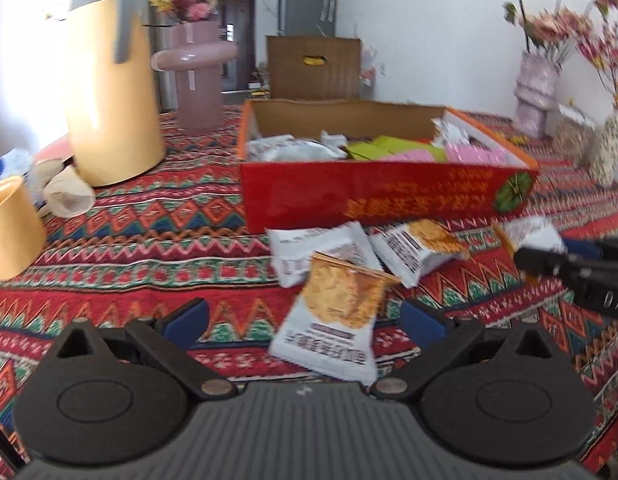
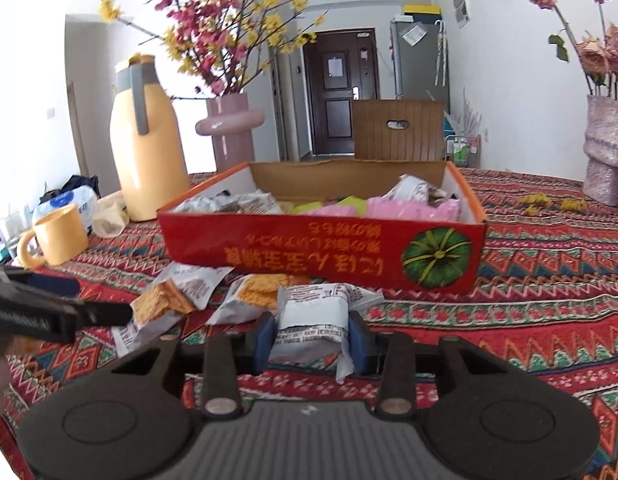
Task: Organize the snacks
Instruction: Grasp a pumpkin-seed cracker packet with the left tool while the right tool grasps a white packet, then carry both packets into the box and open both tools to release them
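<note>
Now we hold a white crinkled snack packet (image 2: pixel 311 322) clenched between the blue pads (image 2: pixel 265 344) of our right gripper (image 2: pixel 311 340), low above the red patterned tablecloth (image 2: pixel 529 320) and just in front of the red cardboard box with a green pumpkin print (image 2: pixel 321 256). Our left gripper (image 1: pixel 305 320) is released, its jaws spread wide around another white packet with an orange cracker picture (image 1: pixel 337 312), not yet pressing it.

We think the risk is in the grip: the pads pinch only the packet's middle, so the soft foil may slip or the cracker inside may break. The box wall is also close, and the packet could catch on its rim during lifting.

Only the right wrist view shows the grasp clearly. The left wrist view shows two more loose packets (image 1: pixel 413 252) near the box.
</note>
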Motion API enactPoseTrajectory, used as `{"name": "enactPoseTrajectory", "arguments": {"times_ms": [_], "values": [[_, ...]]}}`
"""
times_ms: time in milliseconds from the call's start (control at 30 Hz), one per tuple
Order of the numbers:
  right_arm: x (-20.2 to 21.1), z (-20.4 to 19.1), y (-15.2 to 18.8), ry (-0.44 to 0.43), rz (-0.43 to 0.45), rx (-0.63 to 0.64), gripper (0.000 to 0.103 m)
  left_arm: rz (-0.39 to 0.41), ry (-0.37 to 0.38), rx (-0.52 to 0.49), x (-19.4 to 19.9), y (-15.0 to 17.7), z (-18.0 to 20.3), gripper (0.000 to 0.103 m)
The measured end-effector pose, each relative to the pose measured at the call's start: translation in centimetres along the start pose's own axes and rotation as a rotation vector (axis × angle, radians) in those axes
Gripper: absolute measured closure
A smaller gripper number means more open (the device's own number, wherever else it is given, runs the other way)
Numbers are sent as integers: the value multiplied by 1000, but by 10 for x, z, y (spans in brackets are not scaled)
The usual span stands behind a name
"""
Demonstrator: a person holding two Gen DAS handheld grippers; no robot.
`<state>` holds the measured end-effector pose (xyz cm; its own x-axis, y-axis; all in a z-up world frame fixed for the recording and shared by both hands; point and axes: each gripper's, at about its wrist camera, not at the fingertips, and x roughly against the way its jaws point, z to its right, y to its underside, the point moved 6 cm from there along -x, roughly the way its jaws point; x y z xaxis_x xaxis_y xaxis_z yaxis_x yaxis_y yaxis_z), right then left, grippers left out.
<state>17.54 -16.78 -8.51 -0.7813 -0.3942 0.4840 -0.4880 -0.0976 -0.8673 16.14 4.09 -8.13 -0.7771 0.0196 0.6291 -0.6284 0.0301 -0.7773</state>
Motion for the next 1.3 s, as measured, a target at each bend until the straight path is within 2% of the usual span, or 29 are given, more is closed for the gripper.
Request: {"name": "enactPoseTrajectory", "arguments": {"times_ms": [167,367,467,533,633,933,1300], "values": [[4,14,-2,17,14,-25,65,-22,2,-32,-13,-3,15,1],[7,28,-3,30,27,-46,65,-53,8,-29,-23,-8,19,15],[7,33,-3,30,31,-54,65,-82,25,-12,-30,-8,18,29],[7,34,-2,27,31,-56,65,-97,32,-5,-32,-6,18,43],[7,35,-3,25,32,-59,65,-105,37,-3,-33,-5,18,54],[8,36,-5,21,39,-60,65,-73,33,-3,-21,-10,21,56],[11,33,-24,27,80,-22,65,43,41,-12,9,-44,31,55]]}}
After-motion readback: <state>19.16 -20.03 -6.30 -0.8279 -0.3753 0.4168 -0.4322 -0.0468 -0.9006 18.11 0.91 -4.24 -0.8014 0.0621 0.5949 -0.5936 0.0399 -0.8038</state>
